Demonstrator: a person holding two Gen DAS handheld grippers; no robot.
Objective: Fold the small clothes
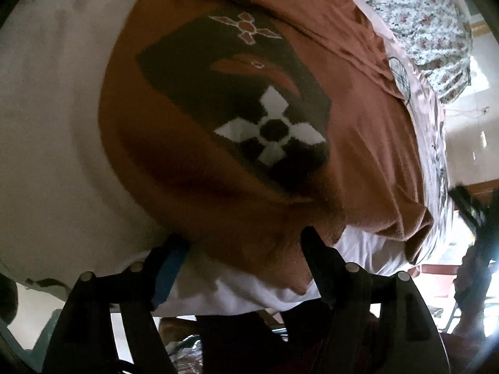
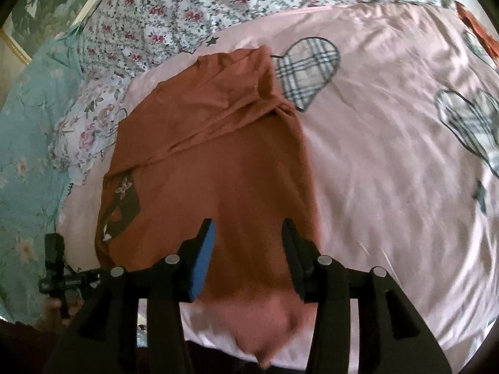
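Observation:
A rust-orange shirt (image 1: 358, 143) lies on the pink bed sheet (image 1: 46, 124), with a dark printed panel (image 1: 237, 99) showing white and red cross motifs. My left gripper (image 1: 243, 243) is open, its fingers straddling the shirt's near hem at the bed edge. In the right wrist view the same shirt (image 2: 218, 155) lies partly folded, a sleeve or side flap laid over its top. My right gripper (image 2: 248, 233) is open over the shirt's near edge, fingers either side of the cloth. The left gripper also shows in the right wrist view (image 2: 59, 268) at the lower left.
The pink sheet (image 2: 389, 171) carries plaid heart prints (image 2: 307, 68). A floral quilt (image 2: 187, 9) lies along the far side, and a teal floral cloth (image 2: 25, 171) on the left. An orange item (image 2: 477, 28) sits at the far right edge. The bed edge runs just below both grippers.

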